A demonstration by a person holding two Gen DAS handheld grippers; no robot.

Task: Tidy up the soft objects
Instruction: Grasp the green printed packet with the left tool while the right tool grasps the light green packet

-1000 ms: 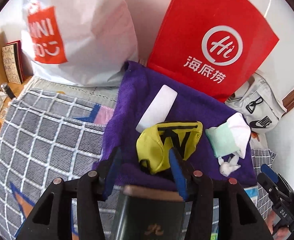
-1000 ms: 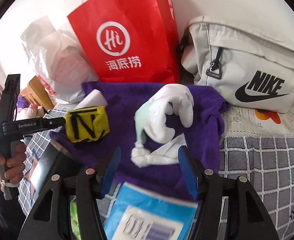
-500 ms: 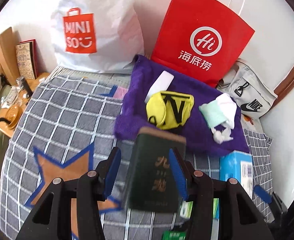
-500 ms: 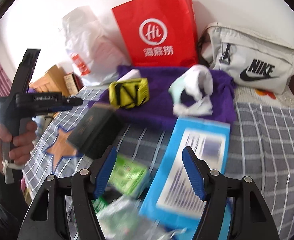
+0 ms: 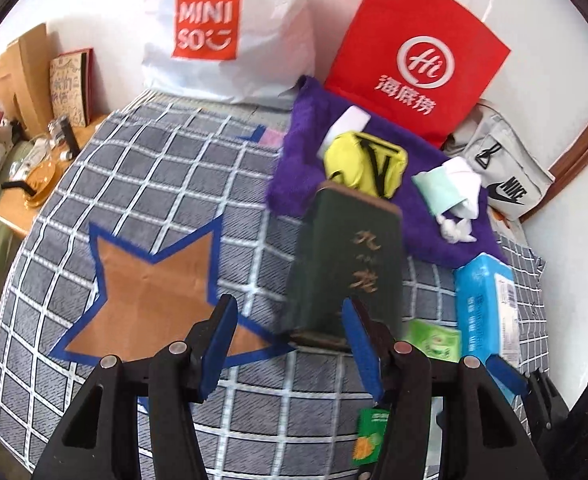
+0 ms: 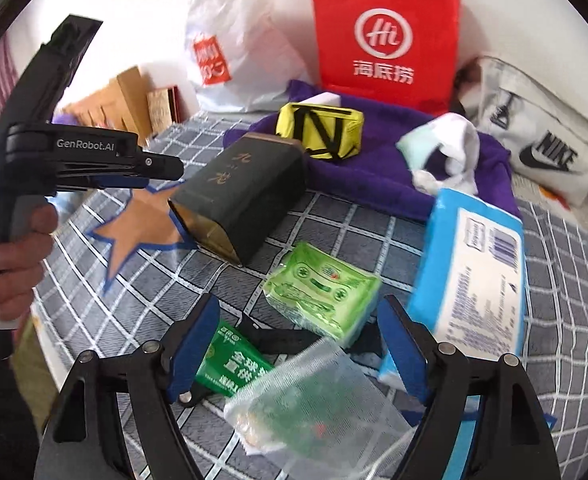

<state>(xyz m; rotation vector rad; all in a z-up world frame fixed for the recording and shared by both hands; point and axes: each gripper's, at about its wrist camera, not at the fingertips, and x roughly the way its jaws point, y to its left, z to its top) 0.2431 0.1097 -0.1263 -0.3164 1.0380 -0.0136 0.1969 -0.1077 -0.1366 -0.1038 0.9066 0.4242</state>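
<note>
Left claw [image 5: 290, 334] wide open, nothing in it, hovering over the bed [image 5: 146, 184] w/ its checked cover; the dark green box [image 5: 345, 264] lies just ahead of its right finger, not gripped. Right claw [image 6: 297, 348] also wide open & empty, above a green packet [image 6: 321, 292], a green sachet [image 6: 230, 364] and a clear bag [image 6: 317, 404].

Soft stuff sits on the purple towel [image 5: 294, 160] at the bed's far edge, towards the right: yellow pouch [image 5: 365, 162] touching a white block [image 5: 349, 122] behind it, white/mint cloth bundle [image 5: 449, 192] to its right. Blue tissue pack [image 5: 483, 300] lies just off the towel's near right corner.

Behind the towel, vs the wall: red bag [image 5: 417, 52], white Miniso bag [image 5: 230, 36], grey Nike bag [image 5: 505, 168]. Left hand [image 6: 10, 256] grips the left claw's handle in the right view.
</note>
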